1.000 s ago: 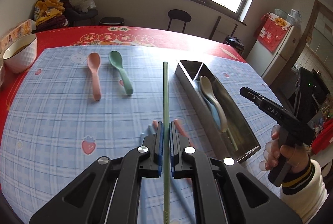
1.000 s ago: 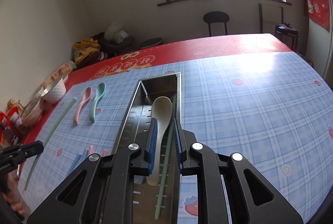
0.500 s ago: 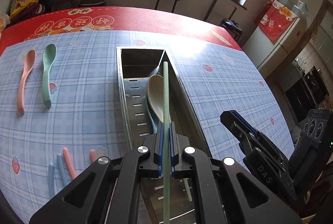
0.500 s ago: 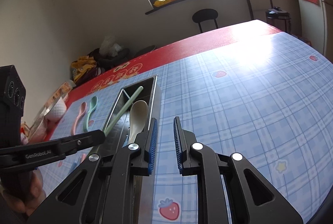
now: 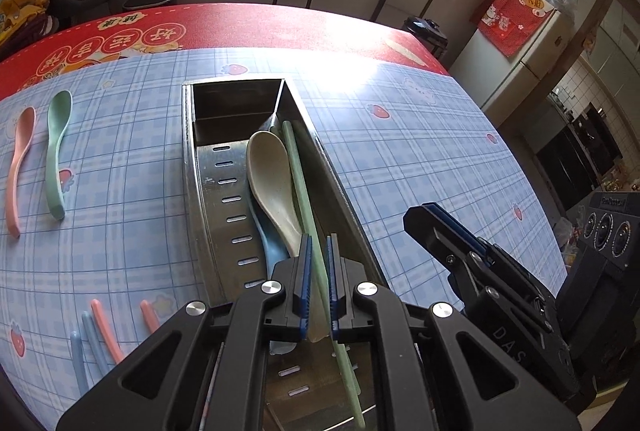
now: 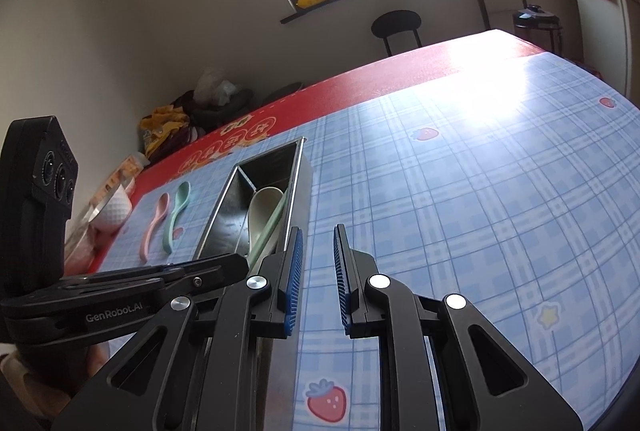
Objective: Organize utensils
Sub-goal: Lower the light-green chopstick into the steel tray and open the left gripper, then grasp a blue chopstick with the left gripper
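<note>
My left gripper (image 5: 319, 283) hovers over the near end of a long metal tray (image 5: 187, 151), shut on a green chopstick (image 5: 298, 183). The chopstick slants down into the tray's right side, its far end beside a beige spoon (image 5: 268, 175) that lies on a blue spoon (image 5: 276, 251). In the right wrist view, the same chopstick (image 6: 270, 227) runs along the tray (image 6: 298, 175) toward the left gripper (image 6: 236, 263). My right gripper (image 6: 317, 271) is open and empty, just right of the tray; the left view shows it from the side (image 5: 432, 219).
A pink spoon (image 5: 20, 159) and a green spoon (image 5: 56, 151) lie side by side left of the tray. Pink and blue chopsticks (image 5: 104, 327) lie loose near the front left. A white bowl (image 6: 114, 209) stands at the table's left edge. Blue checked cloth stretches to the right.
My left gripper carried the green chopstick rightwards from over the cloth to the tray and lowered it; its far end now lies inside. My right gripper moved off the tray to its right side.
</note>
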A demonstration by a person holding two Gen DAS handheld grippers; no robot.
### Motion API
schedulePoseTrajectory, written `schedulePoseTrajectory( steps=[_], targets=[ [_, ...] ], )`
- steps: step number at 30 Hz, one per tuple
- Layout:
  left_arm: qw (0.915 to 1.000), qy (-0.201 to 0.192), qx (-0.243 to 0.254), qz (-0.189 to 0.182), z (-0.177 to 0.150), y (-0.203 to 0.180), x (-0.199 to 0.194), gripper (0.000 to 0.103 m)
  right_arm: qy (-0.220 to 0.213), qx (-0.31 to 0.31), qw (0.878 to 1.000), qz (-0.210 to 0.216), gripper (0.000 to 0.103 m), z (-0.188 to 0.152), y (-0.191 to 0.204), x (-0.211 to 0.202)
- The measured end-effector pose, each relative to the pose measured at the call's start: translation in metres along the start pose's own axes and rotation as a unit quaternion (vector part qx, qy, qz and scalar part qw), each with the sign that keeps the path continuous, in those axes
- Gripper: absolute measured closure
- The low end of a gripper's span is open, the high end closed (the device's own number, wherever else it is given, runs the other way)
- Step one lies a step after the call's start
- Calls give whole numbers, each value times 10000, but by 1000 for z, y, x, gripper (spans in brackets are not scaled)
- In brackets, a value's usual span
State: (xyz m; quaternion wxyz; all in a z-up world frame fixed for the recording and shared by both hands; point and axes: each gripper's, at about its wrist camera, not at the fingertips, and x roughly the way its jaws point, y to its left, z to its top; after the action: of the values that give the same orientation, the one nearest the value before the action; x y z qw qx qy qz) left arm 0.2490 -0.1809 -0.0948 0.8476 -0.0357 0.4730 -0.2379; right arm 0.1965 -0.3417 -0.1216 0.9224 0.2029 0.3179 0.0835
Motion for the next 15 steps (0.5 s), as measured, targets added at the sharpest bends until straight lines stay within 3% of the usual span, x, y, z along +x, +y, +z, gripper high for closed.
schedulePoseTrajectory(
  steps=[6,15],
  targets=[
    [9992,-243,295,108,-6,4,-28,96,-14,-108,9999,-83,86,-1,8,-4],
    [9918,-649,832,722,-50,32,-83,95,106,-481,9986,-173,86,-15,39,-22]
  ],
)
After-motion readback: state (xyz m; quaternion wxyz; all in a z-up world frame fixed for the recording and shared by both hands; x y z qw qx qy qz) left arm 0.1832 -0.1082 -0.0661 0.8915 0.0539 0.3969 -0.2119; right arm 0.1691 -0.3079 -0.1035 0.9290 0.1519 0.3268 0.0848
